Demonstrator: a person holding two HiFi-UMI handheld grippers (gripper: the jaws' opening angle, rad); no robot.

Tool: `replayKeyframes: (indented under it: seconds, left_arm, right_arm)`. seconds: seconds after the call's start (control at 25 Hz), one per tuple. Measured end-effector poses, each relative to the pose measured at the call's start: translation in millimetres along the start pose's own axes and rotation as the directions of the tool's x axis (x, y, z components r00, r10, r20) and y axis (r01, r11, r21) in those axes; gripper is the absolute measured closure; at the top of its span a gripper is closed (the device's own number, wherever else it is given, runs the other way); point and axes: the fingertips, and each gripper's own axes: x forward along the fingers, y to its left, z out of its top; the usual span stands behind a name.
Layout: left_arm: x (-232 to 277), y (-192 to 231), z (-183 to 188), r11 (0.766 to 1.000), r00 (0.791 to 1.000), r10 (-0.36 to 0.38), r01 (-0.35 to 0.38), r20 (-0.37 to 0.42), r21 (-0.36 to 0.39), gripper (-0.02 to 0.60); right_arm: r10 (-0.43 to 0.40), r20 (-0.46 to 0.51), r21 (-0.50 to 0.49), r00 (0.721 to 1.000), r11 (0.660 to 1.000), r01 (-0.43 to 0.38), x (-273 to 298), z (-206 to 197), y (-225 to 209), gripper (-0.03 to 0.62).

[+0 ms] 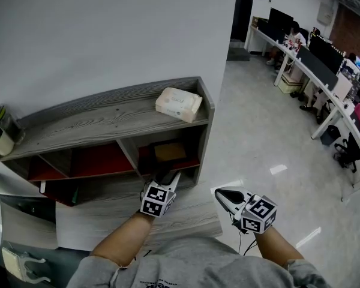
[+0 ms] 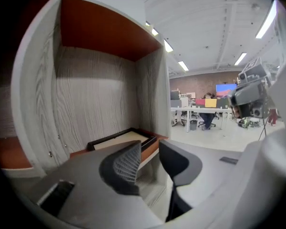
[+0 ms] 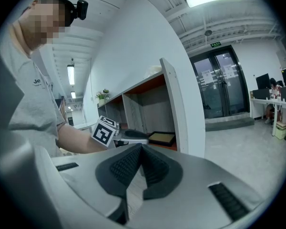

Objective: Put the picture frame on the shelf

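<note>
The picture frame (image 1: 170, 152), black with a tan middle, lies flat on the red floor of the grey wooden shelf's (image 1: 96, 120) right compartment. My left gripper (image 1: 170, 179) hovers just in front of that compartment, jaws apart and nothing between them. In the left gripper view the picture frame (image 2: 121, 140) rests beyond the left gripper (image 2: 150, 154), untouched. My right gripper (image 1: 219, 193) is held to the right, in front of the shelf's end, with its pads pressed together and empty. The right gripper view shows the right gripper (image 3: 142, 149) shut and the picture frame (image 3: 162, 138) inside the shelf.
A white tissue pack (image 1: 179, 104) lies on the shelf top, and a potted plant (image 1: 0, 131) stands at its left end. A light wooden board (image 1: 186, 212) lies under my grippers. Office desks (image 1: 315, 62) with seated people fill the far right across a glossy floor.
</note>
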Motion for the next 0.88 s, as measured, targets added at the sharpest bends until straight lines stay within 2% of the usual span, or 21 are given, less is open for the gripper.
replayKeyframes:
  seconds: [0.24,0.36,0.56,0.88]
  left_arm:
    - [-45,-2,8,0.995,0.995,-0.015,0.024,0.095,-0.092,0.462]
    - [-73,-5,10,0.991,0.99,-0.01,0.028,0.143,-0.128,0.49]
    - [-122,-10,2,0.984,0.981,0.011,0.024,0.192,-0.176,0.575]
    - [-199,13,-9,0.98,0.973,0.102,-0.062,0.209,-0.188,0.569]
  right_arm:
    - [0.01,0.016,-0.009,1.0,1.0,-0.009,-8,4,2,0.583]
    - [0.028,0.026,-0.019,0.999,0.999,-0.027,-10,6,6,0.583]
    - [0.077,0.051,-0.02,0.996,0.997,-0.076,-7,5,13,0.583]
    - [0.176,0.099,-0.013,0.979,0.984,-0.175,26,9,41,0.585]
